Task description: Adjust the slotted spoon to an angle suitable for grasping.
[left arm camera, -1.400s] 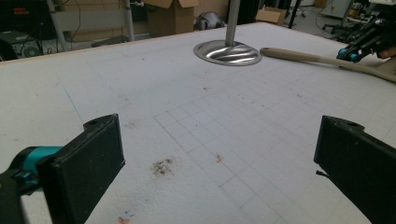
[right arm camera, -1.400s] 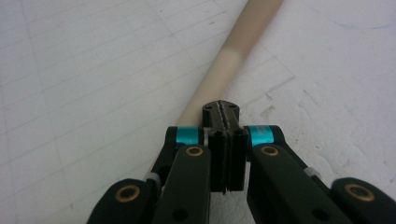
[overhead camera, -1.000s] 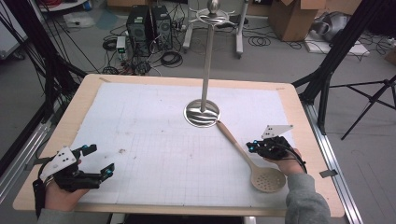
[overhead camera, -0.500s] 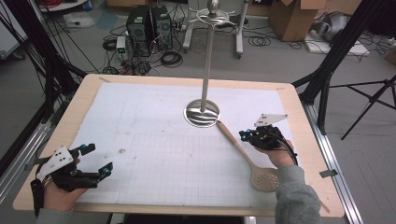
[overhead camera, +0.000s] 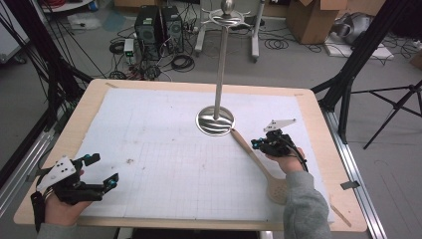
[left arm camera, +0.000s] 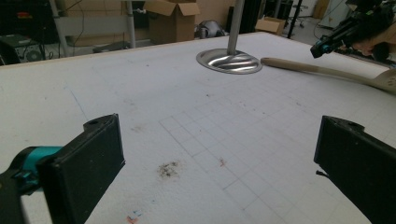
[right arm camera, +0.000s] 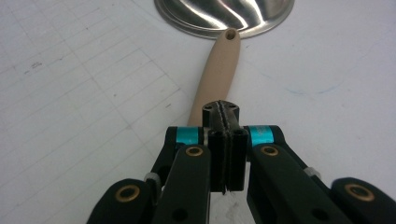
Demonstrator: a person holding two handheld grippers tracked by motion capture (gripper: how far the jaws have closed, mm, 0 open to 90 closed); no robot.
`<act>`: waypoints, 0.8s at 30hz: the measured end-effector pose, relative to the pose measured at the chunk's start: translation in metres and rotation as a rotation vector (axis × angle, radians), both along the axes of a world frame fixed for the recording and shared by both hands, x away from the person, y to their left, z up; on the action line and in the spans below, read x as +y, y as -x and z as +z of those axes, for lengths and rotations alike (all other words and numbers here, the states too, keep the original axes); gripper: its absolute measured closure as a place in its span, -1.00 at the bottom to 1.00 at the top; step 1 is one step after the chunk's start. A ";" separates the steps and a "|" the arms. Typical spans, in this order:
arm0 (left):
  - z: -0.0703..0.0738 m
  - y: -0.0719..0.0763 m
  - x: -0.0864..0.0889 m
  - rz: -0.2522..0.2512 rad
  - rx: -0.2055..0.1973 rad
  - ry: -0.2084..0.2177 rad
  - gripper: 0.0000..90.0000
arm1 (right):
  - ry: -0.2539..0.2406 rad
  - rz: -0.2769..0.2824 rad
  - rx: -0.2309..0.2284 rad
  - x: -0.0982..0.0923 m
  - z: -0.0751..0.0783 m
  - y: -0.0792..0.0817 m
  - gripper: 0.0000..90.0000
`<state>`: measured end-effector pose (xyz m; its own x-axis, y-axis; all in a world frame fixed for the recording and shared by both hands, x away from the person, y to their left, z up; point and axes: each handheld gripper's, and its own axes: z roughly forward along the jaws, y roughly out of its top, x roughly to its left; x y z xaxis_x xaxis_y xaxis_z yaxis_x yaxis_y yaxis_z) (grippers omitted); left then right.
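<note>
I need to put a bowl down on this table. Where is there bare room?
Bare mat spans from the left gripper to the stand base, and along the far edge. It is crowded at right, where the wooden spoon lies by the right gripper.

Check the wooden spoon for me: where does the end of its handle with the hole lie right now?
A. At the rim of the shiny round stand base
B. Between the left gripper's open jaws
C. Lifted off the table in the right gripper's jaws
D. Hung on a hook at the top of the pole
A: in the right gripper view the wooden spoon lies flat with its holed tip at the rim of the stand base.
</note>
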<state>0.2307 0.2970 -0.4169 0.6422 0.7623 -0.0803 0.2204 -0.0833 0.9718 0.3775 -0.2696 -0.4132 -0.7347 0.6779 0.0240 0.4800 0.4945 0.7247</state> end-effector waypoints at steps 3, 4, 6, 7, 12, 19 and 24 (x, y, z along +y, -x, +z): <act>0.000 0.000 0.000 -0.001 0.002 -0.001 -0.96 | 0.005 0.002 0.006 0.002 -0.003 -0.001 1.00; 0.000 0.000 -0.001 -0.001 0.002 -0.001 -0.96 | 0.007 0.001 0.012 0.003 -0.003 -0.002 1.00; 0.000 0.000 -0.001 0.000 0.002 -0.002 -0.96 | 0.016 0.005 0.019 0.004 -0.005 -0.002 1.00; 0.000 0.000 -0.001 0.000 0.001 -0.002 -0.96 | 0.018 0.004 0.023 0.004 -0.005 -0.002 1.00; -0.001 0.000 -0.001 0.001 0.003 -0.003 -0.96 | 0.034 0.008 0.032 0.004 -0.008 -0.002 1.00; -0.001 0.001 0.000 0.003 0.003 -0.002 -0.96 | 0.033 0.016 0.049 0.005 -0.011 -0.002 1.00; -0.001 0.000 0.000 0.004 0.005 -0.006 -0.96 | 0.023 0.054 0.050 0.007 -0.010 -0.001 1.00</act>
